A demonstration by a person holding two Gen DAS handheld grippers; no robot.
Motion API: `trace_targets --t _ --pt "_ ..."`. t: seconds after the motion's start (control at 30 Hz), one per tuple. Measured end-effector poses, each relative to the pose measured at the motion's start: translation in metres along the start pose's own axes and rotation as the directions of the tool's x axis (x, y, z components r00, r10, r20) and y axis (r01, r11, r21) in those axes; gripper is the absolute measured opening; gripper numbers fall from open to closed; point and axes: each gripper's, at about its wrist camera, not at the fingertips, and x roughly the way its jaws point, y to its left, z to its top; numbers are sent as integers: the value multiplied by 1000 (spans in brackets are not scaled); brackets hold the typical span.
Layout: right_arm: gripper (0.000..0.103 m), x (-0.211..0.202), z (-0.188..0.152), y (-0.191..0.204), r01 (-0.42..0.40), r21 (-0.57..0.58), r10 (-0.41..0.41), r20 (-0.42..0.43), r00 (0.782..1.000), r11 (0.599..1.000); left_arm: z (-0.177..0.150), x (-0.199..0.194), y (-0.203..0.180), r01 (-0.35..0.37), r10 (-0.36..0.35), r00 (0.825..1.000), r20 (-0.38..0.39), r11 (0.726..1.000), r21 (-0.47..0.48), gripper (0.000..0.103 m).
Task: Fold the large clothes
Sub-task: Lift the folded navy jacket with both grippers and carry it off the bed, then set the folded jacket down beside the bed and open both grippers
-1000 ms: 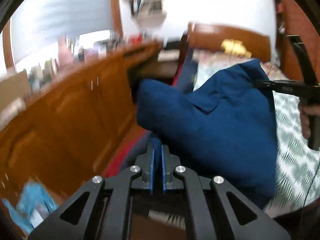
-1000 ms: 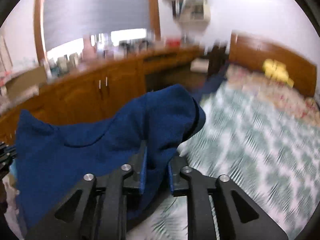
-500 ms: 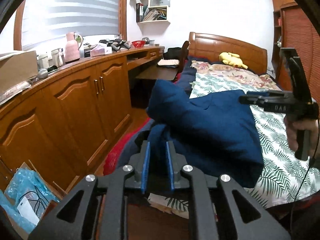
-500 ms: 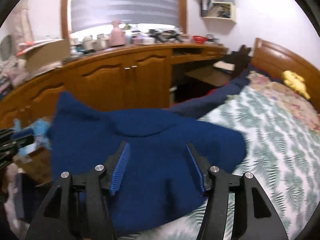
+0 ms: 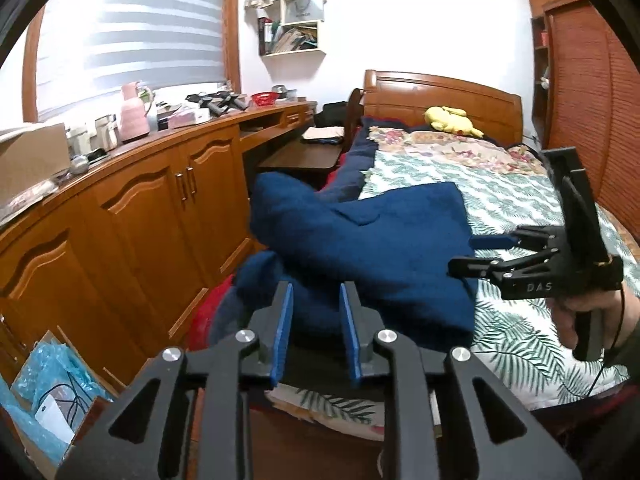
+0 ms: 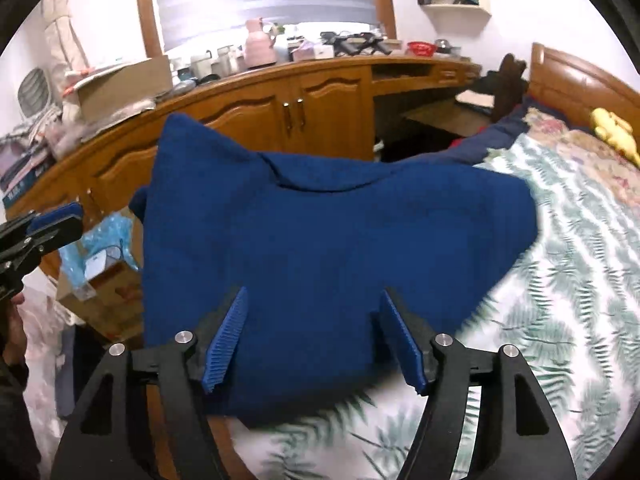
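Both tools, left [image 5: 316, 324] and right [image 6: 314, 340], are hanging released; regrasping the blue garment's [image 6: 320, 248] overhanging edge squarely would be wise.

This is a bedroom in a lived-in home. A bed [image 5: 492, 184] with a carved wooden headboard [image 5: 444, 96] and leaf-print cover fills the room's far side, a yellow plush toy [image 5: 452, 120] lying near the headboard. Beside the bed runs a long wooden cabinet [image 5: 132, 216] whose surface is crowded with household clutter, including a pink jug [image 5: 134, 114]. Above it hang window blinds [image 5: 132, 36], and a wall shelf [image 5: 292, 28] of books sits nearer the headboard.
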Motion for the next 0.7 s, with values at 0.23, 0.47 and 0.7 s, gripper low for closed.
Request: trace_targets --t 0.23,0.47,0.7 --pt "77 -79 -29 -22 81 -28 -78 82 994 996 7 3 -66 99 -99 995 -13 995 12 23" --pt "81 -147 -65 -50 147 4 -146 145 979 989 9 9 -140 141 -140 990 -23 989 54 23" --pt "85 -190 -100 -82 219 65 -226 163 960 974 8 12 -205 222 -219 975 -37 969 107 23"
